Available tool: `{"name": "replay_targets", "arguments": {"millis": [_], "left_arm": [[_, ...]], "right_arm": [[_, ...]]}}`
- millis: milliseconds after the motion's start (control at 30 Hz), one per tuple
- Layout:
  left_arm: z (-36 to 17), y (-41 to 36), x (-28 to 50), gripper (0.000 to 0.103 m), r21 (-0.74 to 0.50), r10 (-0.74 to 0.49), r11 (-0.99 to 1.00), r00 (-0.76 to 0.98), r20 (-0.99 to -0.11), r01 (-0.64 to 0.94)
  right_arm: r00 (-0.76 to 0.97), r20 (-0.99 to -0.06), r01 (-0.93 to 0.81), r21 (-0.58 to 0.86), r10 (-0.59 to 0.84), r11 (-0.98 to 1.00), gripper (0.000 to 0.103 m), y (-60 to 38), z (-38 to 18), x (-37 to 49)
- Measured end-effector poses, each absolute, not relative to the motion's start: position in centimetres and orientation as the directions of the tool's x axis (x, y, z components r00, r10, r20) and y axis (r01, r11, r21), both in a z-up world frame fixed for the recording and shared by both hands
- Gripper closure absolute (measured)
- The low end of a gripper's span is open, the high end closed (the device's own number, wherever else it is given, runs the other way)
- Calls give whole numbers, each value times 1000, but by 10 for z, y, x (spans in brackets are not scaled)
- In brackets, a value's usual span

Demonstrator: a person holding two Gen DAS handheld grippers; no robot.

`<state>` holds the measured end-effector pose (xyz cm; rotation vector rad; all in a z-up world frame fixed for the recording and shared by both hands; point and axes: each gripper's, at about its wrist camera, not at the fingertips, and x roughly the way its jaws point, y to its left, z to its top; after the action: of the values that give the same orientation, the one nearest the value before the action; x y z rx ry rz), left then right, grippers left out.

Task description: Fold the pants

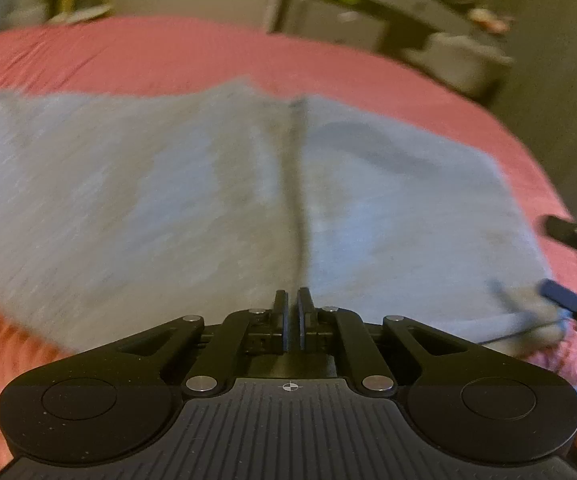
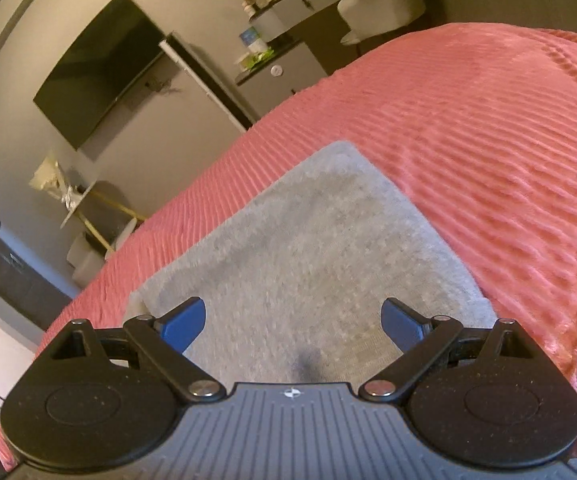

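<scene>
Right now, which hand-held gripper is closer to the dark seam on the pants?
Left. The left hand-held gripper sits right at the seam; the right hand-held gripper is off at the pants' edge.

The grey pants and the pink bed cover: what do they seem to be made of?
The grey pants look like a soft, matte knit, maybe fleecy sweatpant cotton: the surface is heathered and fuzzy. The pink bed cover looks like a plush ribbed fabric, possibly polyester fleece: raised parallel ridges catch a slight sheen.

Left gripper (image 1: pixel 292 312): jaws closed together, pads nearly touching, nothing visible between them, pointing steeply downward. Right gripper (image 2: pixel 293 322): jaws spread wide, nothing gripped, angled down more shallowly; it also shows at the right edge of the left wrist view.
</scene>
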<state>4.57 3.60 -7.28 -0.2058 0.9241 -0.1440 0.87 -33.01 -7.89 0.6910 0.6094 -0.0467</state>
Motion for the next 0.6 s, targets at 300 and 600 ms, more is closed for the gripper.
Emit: {"name": "replay_targets", "arguments": {"millis": [300, 600], "left_arm": [[-49, 41, 27, 22, -451, -464, 864, 699, -543, 223], [-81, -5, 31, 16, -163, -314, 937, 545, -777, 308]], "right_arm": [[847, -409, 129, 778, 340, 615, 8, -343, -82, -3], [737, -607, 413, 754, 299, 511, 14, -368, -101, -2]]}}
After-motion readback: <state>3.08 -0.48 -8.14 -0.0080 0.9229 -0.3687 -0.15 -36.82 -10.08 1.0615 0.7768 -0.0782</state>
